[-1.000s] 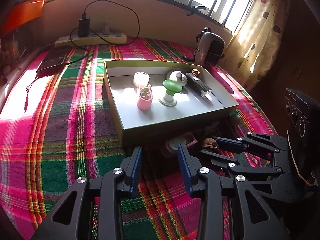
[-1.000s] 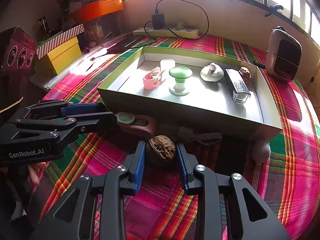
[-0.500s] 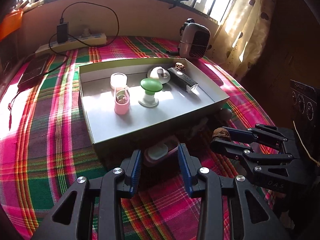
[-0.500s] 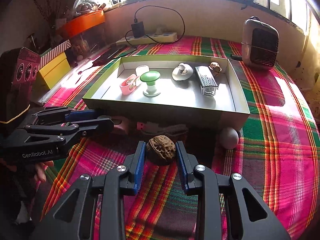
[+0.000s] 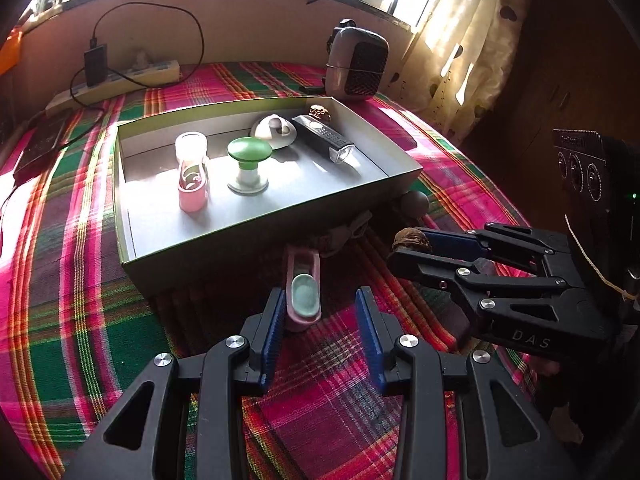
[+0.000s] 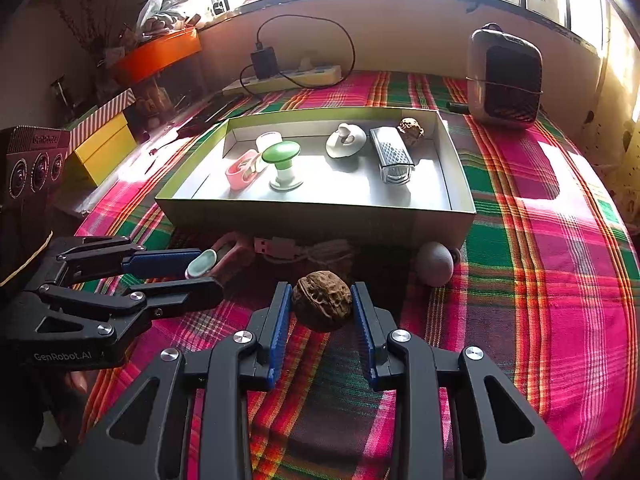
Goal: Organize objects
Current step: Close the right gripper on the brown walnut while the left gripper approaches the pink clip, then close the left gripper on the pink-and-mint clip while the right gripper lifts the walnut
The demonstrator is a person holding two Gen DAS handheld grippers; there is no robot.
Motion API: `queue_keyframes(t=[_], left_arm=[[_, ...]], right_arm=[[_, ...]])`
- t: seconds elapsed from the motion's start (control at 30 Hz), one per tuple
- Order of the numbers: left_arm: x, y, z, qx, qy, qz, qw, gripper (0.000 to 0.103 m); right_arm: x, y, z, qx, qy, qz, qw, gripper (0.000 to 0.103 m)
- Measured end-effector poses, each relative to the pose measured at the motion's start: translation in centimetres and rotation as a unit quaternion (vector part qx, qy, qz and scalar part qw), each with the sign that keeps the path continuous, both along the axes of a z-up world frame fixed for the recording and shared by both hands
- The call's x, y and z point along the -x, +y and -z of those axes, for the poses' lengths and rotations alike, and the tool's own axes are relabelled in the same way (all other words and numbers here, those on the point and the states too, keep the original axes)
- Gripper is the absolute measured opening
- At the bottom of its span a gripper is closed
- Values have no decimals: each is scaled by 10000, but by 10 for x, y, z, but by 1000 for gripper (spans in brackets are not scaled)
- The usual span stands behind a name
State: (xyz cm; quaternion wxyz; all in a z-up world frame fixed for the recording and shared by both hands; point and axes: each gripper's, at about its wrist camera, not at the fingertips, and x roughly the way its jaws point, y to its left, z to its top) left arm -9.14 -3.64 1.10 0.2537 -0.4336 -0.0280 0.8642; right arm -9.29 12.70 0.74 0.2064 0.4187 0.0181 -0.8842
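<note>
My right gripper [image 6: 322, 308] is shut on a brown walnut [image 6: 322, 306] and holds it above the plaid cloth in front of the open box [image 6: 312, 214]; it also shows in the left wrist view [image 5: 412, 242]. My left gripper [image 5: 322, 312] is open around the near end of a pink holder with a pale green pad [image 5: 304, 294], which lies on the cloth touching the left finger. In the box [image 5: 256, 236] stand a pink case [image 5: 193, 184], a green-capped knob [image 5: 249, 164], a white dish [image 5: 274, 130], a grater [image 5: 324, 138] and another walnut [image 5: 319, 112].
A grey egg-shaped ball [image 6: 434, 264] and a pink USB cable [image 6: 296, 250] lie against the box's front wall. A small heater [image 6: 504, 80] stands at the back right, a power strip [image 6: 288, 78] at the back, a yellow box [image 6: 102, 144] at the left.
Both grippers rose and drew back from the box. The right gripper lifted the walnut off the cloth. The pink holder now lies lengthwise between the left fingers.
</note>
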Motion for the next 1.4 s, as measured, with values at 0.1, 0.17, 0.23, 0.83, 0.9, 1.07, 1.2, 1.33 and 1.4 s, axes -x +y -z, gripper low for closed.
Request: queue_keyframes(t=[0.1,0.17,0.23,0.83,0.9,1.07,1.2,1.33,1.4], left_arm=[[1,2,0,122,1,-100,9999,34],[4,1,1,175,-36,-201,9996,34],[6,1,3,185,-76,-263,9995,34],[15,10,4,473,14,-643,9968,34],[15,13,4,552,49,-646,9964,33],[15,13,4,615,79,-687,9957,29],[16,11,4,637,81,-723,9953,23],[16,10,5,680,91,-757,9948,18],[16,9,5,682,89,-772,9946,16]], right_arm=[[0,1,0,-7,-1,-3,10000,31],[0,1,0,-1,-8,0,10000,31],[0,2,1,-11,-15,6,10000,31],[2,2,5,-5,-47,-24,10000,31],[2,1,5,3,-55,-32,10000,31],[3,1,6,8,-81,-33,10000,32],[4,1,7,3,-105,-38,9999,31],[4,0,7,0,-102,-43,9999,31],[3,-1,7,-3,-106,-49,9999,31]])
